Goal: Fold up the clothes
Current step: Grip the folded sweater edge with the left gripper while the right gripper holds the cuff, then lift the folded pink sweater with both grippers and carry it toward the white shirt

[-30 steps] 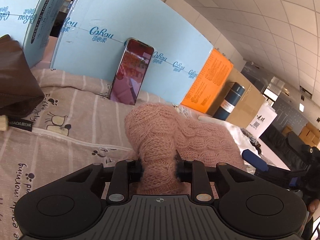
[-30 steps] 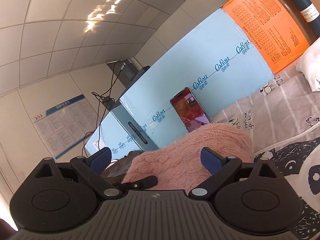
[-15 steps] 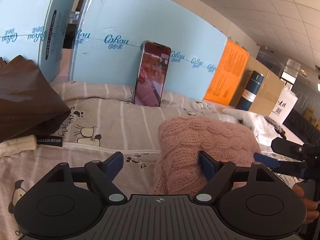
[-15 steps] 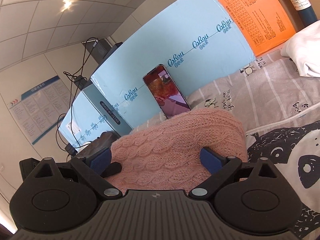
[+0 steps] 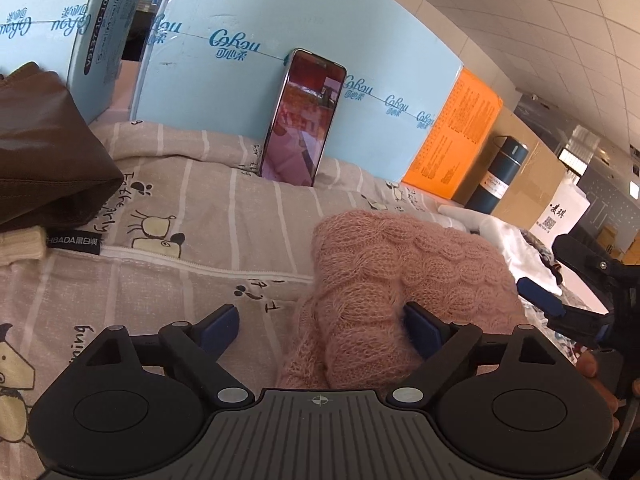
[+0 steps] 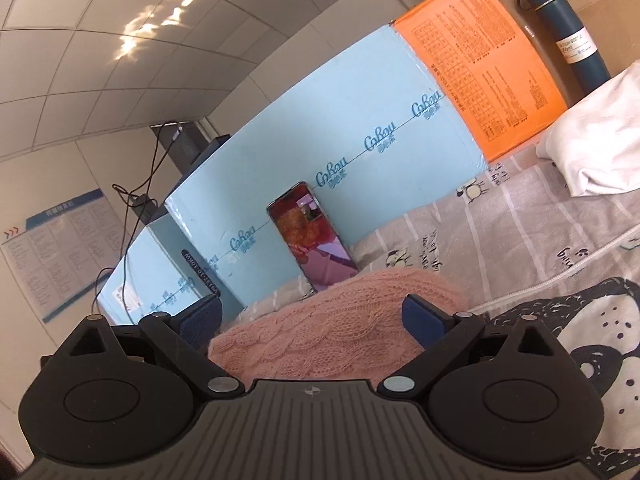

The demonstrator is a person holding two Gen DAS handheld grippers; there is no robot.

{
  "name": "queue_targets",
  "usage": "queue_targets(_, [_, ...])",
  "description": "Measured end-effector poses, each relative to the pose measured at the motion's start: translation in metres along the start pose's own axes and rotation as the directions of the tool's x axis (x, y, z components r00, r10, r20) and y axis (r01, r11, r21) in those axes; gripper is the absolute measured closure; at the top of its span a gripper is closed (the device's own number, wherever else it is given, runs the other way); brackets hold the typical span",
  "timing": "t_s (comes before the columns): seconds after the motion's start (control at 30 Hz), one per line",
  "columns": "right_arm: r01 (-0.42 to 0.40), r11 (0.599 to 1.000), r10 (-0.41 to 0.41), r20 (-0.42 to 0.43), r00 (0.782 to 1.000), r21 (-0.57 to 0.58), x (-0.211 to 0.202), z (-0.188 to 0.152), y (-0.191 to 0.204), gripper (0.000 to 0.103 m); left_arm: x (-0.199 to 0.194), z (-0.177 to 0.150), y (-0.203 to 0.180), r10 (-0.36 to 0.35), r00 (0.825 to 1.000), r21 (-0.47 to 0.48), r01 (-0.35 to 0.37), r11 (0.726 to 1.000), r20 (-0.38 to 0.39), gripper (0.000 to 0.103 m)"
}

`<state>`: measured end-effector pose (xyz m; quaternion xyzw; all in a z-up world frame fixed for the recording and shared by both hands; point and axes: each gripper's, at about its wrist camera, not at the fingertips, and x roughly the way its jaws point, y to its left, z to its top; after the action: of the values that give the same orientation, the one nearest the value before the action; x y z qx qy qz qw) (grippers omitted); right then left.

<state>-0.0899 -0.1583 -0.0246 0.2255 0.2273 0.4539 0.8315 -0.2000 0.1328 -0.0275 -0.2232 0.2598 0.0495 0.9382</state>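
Note:
A pink cable-knit sweater [image 5: 404, 276] lies folded in a thick bundle on the striped cartoon bedsheet [image 5: 200, 216]. My left gripper [image 5: 320, 326] is open, its jaws spread wide over the sweater's near left edge, holding nothing. My right gripper [image 6: 312, 316] is open too, jaws wide apart just above the sweater [image 6: 320, 332]. The right gripper also shows at the right edge of the left wrist view [image 5: 560, 300].
A phone [image 5: 302, 118] leans on a light blue box [image 5: 224, 80] at the back. A brown bag [image 5: 44, 152] lies at left. An orange board [image 6: 480, 60], a dark blue flask [image 6: 568, 32] and white cloth [image 6: 592, 144] are at right.
My left gripper was shut on the sweater and has opened and let it go. The sweater now lies flatter on the sheet. Both grippers have shifted slightly.

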Motion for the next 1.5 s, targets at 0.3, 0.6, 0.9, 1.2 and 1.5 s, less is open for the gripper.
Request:
queue_targets(0.3, [0.184,0.982,-0.188,-0.147,0.971,-0.035,0.027,-0.005,-0.008,0.003,0.009,-0.009,-0.001,-0.100,0.994,-0.031,0.098,0.995,-0.038,0.009])
queue_targets(0.6, [0.097,0.995,-0.092,-0.261,0.961,0.007,0.033,-0.014,-0.005,0.019,0.018,-0.015,0.000,-0.233,0.972,-0.058,0.232,0.971,-0.012,0.023])
queue_targets(0.9, [0.057,0.998,-0.053,-0.166,0.985,0.017,0.022,-0.010,-0.002,0.052,0.010,-0.013,-0.006,-0.316,0.946,-0.012,0.317,0.948,0.071,0.054])
queue_targets(1.2, [0.052,0.998,-0.052,-0.014,0.999,-0.031,-0.015,0.009,0.019,0.055,-0.011,-0.010,-0.064,-0.321,0.937,0.145,0.301,0.942,0.137,0.054])
queue_targets(1.5, [0.169,0.979,-0.149,0.172,0.974,-0.111,-0.076,0.067,-0.009,0.055,0.041,0.018,-0.135,-0.415,0.899,0.190,0.386,0.903,0.143,0.054])
